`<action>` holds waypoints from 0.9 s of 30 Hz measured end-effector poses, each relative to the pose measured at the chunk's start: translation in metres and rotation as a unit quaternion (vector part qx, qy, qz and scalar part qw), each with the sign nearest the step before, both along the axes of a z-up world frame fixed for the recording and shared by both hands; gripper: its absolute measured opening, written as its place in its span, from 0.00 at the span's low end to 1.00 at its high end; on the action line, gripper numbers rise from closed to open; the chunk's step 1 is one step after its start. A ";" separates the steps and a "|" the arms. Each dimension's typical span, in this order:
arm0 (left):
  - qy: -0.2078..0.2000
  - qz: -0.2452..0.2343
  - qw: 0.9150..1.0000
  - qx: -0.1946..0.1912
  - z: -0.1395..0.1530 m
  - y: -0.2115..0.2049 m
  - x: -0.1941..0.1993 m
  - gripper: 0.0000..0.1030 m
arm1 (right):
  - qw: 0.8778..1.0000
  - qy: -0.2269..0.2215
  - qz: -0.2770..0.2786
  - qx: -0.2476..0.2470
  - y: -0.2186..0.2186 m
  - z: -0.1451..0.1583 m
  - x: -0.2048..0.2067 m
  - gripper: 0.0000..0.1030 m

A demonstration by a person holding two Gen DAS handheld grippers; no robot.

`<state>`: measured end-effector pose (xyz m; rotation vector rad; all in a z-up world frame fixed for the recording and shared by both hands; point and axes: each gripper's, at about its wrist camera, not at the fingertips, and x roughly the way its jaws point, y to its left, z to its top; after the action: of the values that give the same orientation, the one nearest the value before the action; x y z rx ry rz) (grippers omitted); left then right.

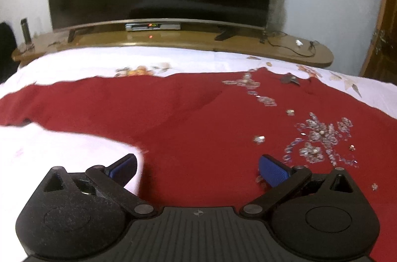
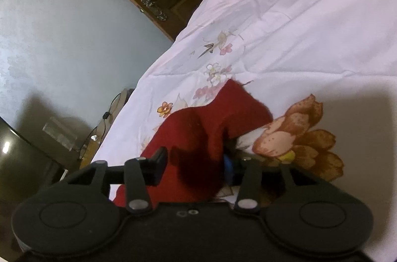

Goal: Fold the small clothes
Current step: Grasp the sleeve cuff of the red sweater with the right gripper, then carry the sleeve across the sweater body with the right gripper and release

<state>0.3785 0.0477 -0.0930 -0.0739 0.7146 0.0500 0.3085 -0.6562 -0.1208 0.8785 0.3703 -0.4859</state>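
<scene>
Right now your right gripper [image 2: 196, 170] has a bunched fold of the red garment [image 1: 188, 108] between its jaws; whether the pads are pressing it, you cannot tell. Your left gripper [image 1: 198, 167] hangs wide apart over the garment's near edge, holding nothing. From there the garment runs crosswise over the floral bedsheet [image 2: 285, 26], its sequined patch [image 1: 320, 135] beside the left gripper's right finger. No containers are in view.

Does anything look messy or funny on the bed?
The red top lies crooked across the sheet, one end bunched up between the right gripper fingers. Nothing looks torn or spilled.
</scene>
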 end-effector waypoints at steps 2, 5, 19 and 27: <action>0.002 0.003 1.000 -0.002 -0.003 0.013 -0.003 1.00 | 0.999 0.041 -0.004 -0.027 0.004 0.006 0.008 0.20; 0.012 0.003 1.000 -0.009 -0.005 0.029 -0.004 1.00 | 0.995 0.077 -0.005 -0.067 0.014 0.016 0.014 0.17; 0.022 -0.002 0.999 -0.026 -0.013 0.029 -0.009 1.00 | 0.993 -0.018 -0.036 0.109 0.008 -0.008 -0.022 0.27; 0.016 0.001 0.999 -0.031 -0.010 0.027 -0.006 1.00 | 0.991 -0.051 -0.051 0.115 -0.024 -0.015 -0.018 0.14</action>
<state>0.3727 0.0746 -0.1029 -0.1328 0.7479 0.0312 0.2902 -0.6802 -0.1357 1.1453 0.2930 -0.4968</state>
